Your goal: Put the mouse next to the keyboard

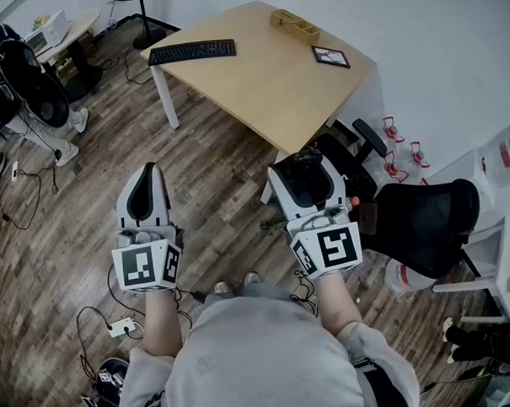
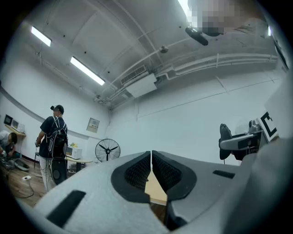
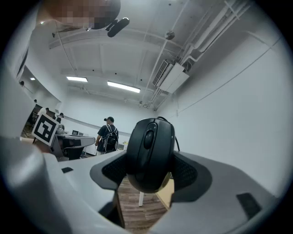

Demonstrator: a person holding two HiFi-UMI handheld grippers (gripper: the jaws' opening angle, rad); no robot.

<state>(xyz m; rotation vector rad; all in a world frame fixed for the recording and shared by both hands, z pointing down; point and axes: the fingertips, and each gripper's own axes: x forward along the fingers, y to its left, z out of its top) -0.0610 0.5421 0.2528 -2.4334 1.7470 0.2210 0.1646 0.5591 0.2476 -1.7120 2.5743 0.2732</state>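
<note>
**Mouse in the right jaws, well short of the desk**

The person stands on the wooden floor (image 1: 211,171) with both grippers held out in front, well apart from the light wooden desk (image 1: 258,89) ahead.

The right gripper (image 1: 307,160) has its jaws spread wide and clamped on a black mouse (image 3: 150,153). The mouse sits nose-up between the ribbed pads, its scroll wheel facing the gripper's camera and a thin cable running off behind it. So the mouse is up in the air in the right gripper, not on the desk.

The left gripper (image 1: 148,169) has its jaws drawn together, only a thin slit between the pads and nothing held in them.

On the desk, a black keyboard (image 1: 192,51) lies along the far left edge. A small wooden box (image 1: 294,25) sits near the far corner, and a dark-framed flat item (image 1: 330,57) lies close to the right edge, both apart from the keyboard.

A black office chair (image 1: 424,220) stands to the right of the right gripper. Across the room, another person (image 2: 54,137) in dark clothes and a cap stands beside a floor fan (image 2: 107,151).
</note>
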